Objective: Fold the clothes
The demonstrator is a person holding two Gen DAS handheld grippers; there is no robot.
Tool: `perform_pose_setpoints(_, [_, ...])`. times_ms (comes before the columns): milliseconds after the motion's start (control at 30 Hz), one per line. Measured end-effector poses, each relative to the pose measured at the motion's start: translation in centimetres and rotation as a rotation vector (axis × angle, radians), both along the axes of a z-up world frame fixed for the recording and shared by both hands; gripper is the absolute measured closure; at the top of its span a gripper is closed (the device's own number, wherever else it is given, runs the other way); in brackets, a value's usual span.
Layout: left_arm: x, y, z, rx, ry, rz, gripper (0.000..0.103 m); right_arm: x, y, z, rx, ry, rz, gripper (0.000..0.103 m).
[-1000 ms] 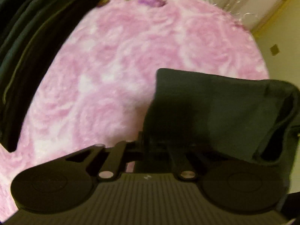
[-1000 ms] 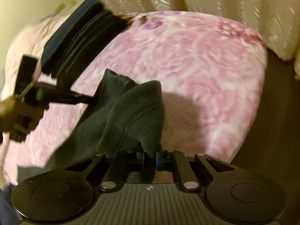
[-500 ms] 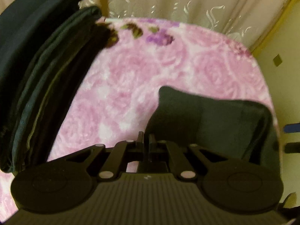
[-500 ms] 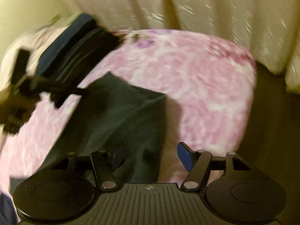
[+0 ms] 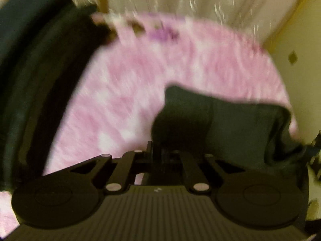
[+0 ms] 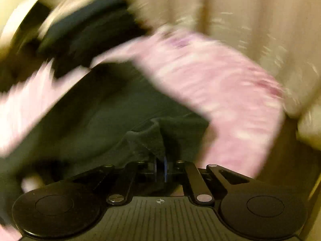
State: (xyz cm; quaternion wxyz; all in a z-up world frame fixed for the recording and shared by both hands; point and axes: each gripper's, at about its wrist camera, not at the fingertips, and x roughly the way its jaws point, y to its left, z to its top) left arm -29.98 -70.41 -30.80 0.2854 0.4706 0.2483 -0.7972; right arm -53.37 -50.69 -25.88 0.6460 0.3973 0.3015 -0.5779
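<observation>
Over pink blanket [image 5: 140, 92], both grippers pinch dark garment [image 5: 230, 124].

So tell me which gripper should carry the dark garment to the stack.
Probably left. The left gripper is shut on the garment, and the stack lies on its side. The right gripper grips the far edge.

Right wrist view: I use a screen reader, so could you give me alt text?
The right gripper, jaws shut, pinches a bunched edge of a dark garment lying on a pink floral blanket. A pile of dark clothes and pale curtains sit behind, heavily blurred.
</observation>
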Motion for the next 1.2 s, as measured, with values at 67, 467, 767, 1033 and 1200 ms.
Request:
perform_pose_setpoints(67, [0.5, -0.9, 2.6, -0.063, 0.009, 0.031, 0.099, -3.8, -0.8, 2.6, -0.041, -0.048, -0.121, 0.099])
perform_pose_setpoints(467, [3.6, -0.7, 3.8, -0.17, -0.11, 0.164, 0.067, -9.1, -4.4, -0.6, -0.052, -0.026, -0.263, 0.033])
perform_pose_setpoints(767, [17.6, 17.8, 4.6, -0.071, -0.256, 0.396, 0.057, 1.9, 0.8, 1.2, 0.022, -0.135, 0.199, 0.033])
perform_pose_setpoints(1033, [24.7, 36.8, 0.7, 0.084, -0.232, 0.639, 0.052, 15.4, 8.5, 0.2, 0.053, -0.12, 0.579, 0.033])
perform_pose_setpoints(1200, [24.8, 40.5, -2.2, 0.104, -0.059, 0.686, 0.055, 23.3, 13.9, -1.5, 0.051, -0.002, 0.817, 0.033])
